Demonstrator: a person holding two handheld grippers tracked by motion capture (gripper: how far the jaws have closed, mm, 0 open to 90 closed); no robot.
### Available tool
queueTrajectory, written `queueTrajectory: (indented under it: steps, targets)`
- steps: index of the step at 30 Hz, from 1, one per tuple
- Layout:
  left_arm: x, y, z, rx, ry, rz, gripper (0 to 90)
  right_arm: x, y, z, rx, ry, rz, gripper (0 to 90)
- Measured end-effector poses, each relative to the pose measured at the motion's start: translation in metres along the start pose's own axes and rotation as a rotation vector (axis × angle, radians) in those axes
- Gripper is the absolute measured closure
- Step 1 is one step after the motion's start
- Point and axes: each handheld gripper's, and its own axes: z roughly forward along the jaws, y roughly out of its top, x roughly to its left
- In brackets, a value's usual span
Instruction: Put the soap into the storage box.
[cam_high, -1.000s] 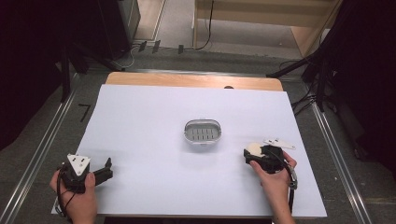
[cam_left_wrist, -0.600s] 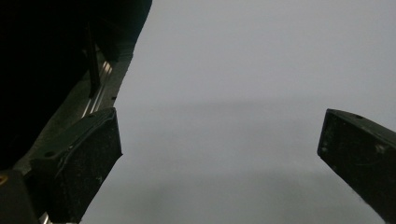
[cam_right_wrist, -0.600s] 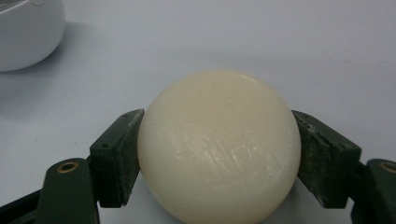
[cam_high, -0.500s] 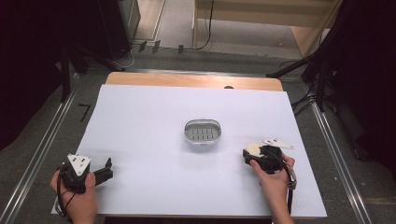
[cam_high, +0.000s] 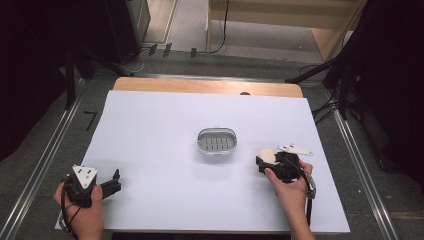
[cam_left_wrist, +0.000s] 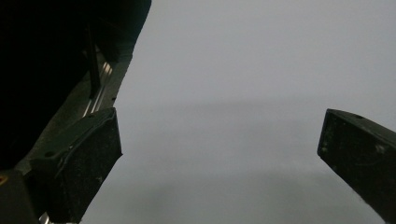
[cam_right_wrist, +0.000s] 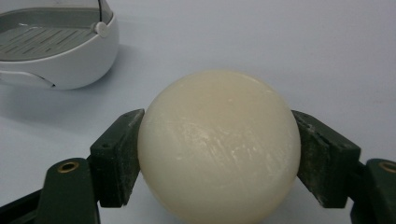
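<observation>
Right claw (cam_high: 264, 162) is clamped on a cream ball (cam_high: 268, 155); in the right claw view both pads press its sides (ball (cam_right_wrist: 218, 144) sits squarely between them, just above the sheet). Claw is held by the right hand (cam_high: 287, 187) at the right-centre of the counter (cam_high: 150, 125), pointing left toward the dish.

Dish (cam_high: 216, 142) = small white oval soap-dish type w/ grey slatted insert, mid-counter. In the right claw view it sits upper left (cam_right_wrist: 56, 46), near the ball but not touching, clear sheet between them. Nothing between ball and dish.

Left claw (cam_high: 114, 181) is wide open, nothing between the pads. It sits at the front-left corner of the counter, held by the left hand (cam_high: 82, 210), grey three-cornered plate on top, jaws pointing right. Left claw view: two black pads far apart over bare white sheet (cam_left_wrist: 243, 93), dark counter edge and metal rail (cam_left_wrist: 98, 88) at left. Well apart from dish and ball.

Around:
- White sheet covers most of the counter; wood strip (cam_high: 207, 86) exposed along the far edge, small dark mark at its middle-right.
- Metal rails (cam_high: 50, 145) run along both sides of the counter.
- Cables (cam_high: 220, 30) and black stand legs on the floor beyond the far edge and at the right (none on the counter).
- Wood furniture (cam_high: 280, 15) at the back, can't tell what.
</observation>
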Motion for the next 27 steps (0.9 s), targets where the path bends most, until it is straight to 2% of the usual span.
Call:
queueTrajectory:
  steps: [8, 27]
  targets:
    - [0.0, 0.0, 0.0, -0.004, 0.0, -0.004, 0.2, 0.007, 0.01, -0.001, -0.01, 0.022, 0.003, 25.1]
    - [0.0, 0.0, 0.0, -0.008, 0.001, -0.013, 0.2, 0.025, 0.028, 0.0, -0.02, 0.054, -0.027, 25.1]
